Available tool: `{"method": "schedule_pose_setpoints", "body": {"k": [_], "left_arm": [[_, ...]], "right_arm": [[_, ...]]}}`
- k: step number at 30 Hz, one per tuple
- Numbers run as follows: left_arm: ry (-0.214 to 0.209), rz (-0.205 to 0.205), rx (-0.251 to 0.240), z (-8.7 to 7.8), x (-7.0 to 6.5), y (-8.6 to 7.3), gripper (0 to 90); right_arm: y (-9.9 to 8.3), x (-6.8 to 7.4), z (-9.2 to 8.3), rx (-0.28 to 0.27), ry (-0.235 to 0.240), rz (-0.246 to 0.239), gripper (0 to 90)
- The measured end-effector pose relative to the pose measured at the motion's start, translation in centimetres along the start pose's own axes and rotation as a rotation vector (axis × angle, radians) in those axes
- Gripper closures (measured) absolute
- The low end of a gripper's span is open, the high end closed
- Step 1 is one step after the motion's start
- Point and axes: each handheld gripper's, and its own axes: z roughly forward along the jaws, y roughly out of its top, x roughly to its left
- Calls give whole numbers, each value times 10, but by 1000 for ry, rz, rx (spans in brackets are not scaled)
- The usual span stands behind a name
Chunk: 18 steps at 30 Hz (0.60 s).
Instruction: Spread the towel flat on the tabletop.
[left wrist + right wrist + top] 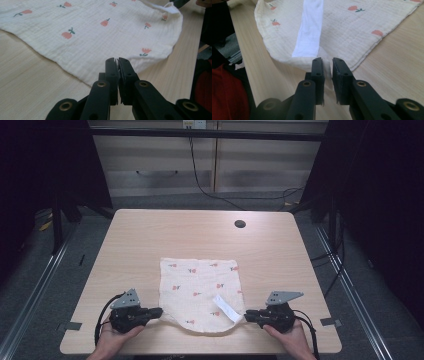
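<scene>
From the high view, a white muslin cloth [200,292] printed with small red flowers lies flat on the near half of the wooden table [150,235], a white label [226,309] on it toward its near right corner. The left gripper [159,311] lies low at the cloth's near left corner, the right gripper [246,315] at its near right corner, each pointing inward. A hand [116,336] and a hand [292,337] come up from the table's near edge, holding them level.

In the left gripper view, the left gripper [117,60] has its jaws almost together, a thin edge of cloth [100,32] pinched at their tips.

In the right gripper view, the right gripper [328,61] shows a narrow gap between its jaws. The cloth [352,32] corner sits in that gap; the pads look barely off it. The label [310,30] runs away just beyond the tips.
</scene>
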Motion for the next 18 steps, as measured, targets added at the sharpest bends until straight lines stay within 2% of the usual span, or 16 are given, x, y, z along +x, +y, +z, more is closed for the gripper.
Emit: {"method": "schedule_pose_setpoints", "body": {"k": [2, 4, 5, 10, 12, 15, 18], "left_arm": [[-8, -21, -28, -4, 1, 1, 839], [1, -18, -37, -7, 3, 2, 833], [1, -34, -46, -7, 5, 2, 802], [30, -58, -44, -2, 19, 9, 757], [42, -67, -39, 1, 25, 14, 751], [45, -81, -35, 9, 35, 22, 752], [48, -93, -32, 19, 45, 33, 743]], "right_arm": [[-1, 1, -3, -14, -3, 0, 760], [-2, 1, -7, -35, 4, 6, 744], [-2, 2, -9, -42, 4, 10, 742], [3, 2, -14, -72, -10, -1, 729], [10, -4, -14, -86, -18, -1, 731], [23, -14, -8, -90, -31, -10, 732], [39, -21, 7, -73, -39, -36, 732]]}}
